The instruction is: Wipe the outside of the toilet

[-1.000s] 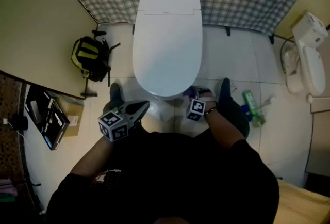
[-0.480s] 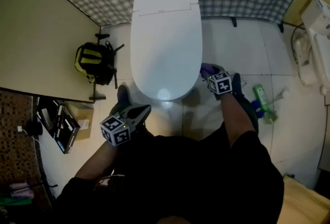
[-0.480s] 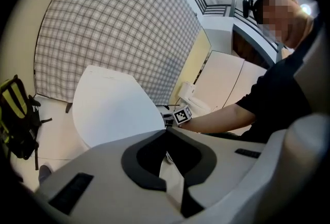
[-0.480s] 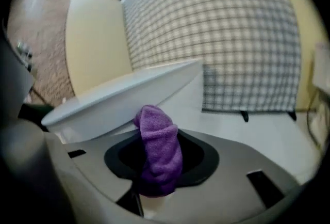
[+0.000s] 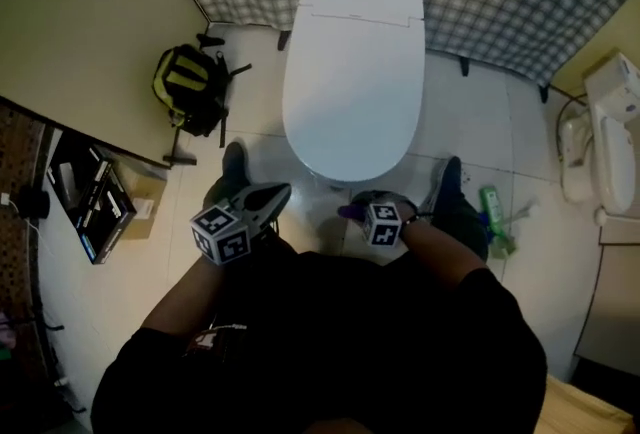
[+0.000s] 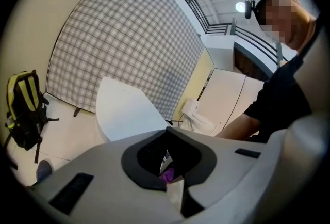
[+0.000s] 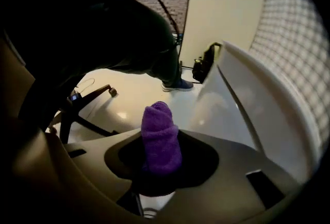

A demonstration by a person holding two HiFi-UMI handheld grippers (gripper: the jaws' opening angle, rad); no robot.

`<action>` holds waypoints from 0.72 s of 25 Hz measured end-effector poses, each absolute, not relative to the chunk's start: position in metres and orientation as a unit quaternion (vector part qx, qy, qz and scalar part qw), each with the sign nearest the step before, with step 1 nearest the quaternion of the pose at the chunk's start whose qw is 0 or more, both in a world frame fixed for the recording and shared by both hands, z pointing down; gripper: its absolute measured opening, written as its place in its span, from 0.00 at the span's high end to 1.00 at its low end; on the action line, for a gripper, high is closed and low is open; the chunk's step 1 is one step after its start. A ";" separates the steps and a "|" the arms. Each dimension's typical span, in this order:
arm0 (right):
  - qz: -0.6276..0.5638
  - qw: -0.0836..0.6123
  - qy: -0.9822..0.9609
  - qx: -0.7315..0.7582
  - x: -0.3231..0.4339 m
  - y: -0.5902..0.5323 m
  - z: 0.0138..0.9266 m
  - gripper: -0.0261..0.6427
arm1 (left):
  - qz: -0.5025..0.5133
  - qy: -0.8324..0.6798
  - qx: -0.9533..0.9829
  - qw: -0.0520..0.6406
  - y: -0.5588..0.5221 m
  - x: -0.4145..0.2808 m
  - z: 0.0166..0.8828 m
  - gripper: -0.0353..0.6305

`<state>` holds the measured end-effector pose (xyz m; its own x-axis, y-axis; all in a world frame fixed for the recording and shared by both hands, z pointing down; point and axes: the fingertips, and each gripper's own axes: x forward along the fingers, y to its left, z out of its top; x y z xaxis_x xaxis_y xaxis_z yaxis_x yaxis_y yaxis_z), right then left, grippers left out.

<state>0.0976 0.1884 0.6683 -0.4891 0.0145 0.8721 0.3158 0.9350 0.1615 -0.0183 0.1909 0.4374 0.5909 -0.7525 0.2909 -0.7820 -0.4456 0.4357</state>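
Note:
The white toilet [image 5: 352, 82] stands with its lid down against the checked wall. My right gripper [image 5: 358, 213] is just below the bowl's front edge, slightly right of centre. It is shut on a rolled purple cloth [image 5: 349, 212], which stands up between the jaws in the right gripper view [image 7: 161, 138], with the toilet's side [image 7: 258, 99] to its right. My left gripper [image 5: 268, 201] hangs left of the bowl's front, clear of it, jaws shut and empty. In the left gripper view the toilet lid [image 6: 124, 114] lies ahead.
A black and yellow backpack [image 5: 188, 87] leans by the beige partition [image 5: 80, 32] left of the toilet. A green bottle [image 5: 490, 204] lies on the floor at the right, near a white fixture [image 5: 600, 137]. The person's shoes [image 5: 232, 172] [image 5: 450, 187] flank the bowl's front.
My right gripper, still holding the cloth, has swung from the bowl's right side back to its front edge. The left gripper has hardly moved.

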 end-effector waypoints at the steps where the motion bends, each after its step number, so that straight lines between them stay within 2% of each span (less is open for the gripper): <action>1: -0.184 0.494 -0.843 -0.107 0.077 0.197 0.665 0.74 | 0.020 -0.457 0.848 0.268 0.198 -0.028 0.434 0.95; 6: -0.282 0.497 -0.803 -0.167 -0.014 0.224 0.664 0.74 | -0.017 -0.505 0.824 0.258 0.242 -0.090 0.425 0.95; 9: -0.336 0.524 -0.766 -0.164 -0.058 0.221 0.675 0.74 | -0.038 -0.532 0.807 0.255 0.273 -0.132 0.419 0.95; 14: -0.442 0.639 -0.614 -0.138 -0.089 0.164 0.696 0.74 | -0.064 -0.576 0.774 0.256 0.317 -0.187 0.419 0.95; 18: -0.450 0.722 -0.512 -0.118 -0.089 0.134 0.705 0.74 | -0.080 -0.590 0.761 0.256 0.341 -0.210 0.419 0.95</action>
<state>-0.0888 0.1343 0.7052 0.0702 -0.5284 0.8461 0.7711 0.5668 0.2901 -0.2098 0.3410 0.4188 0.2905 -0.9396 0.1810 -0.8578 -0.1719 0.4844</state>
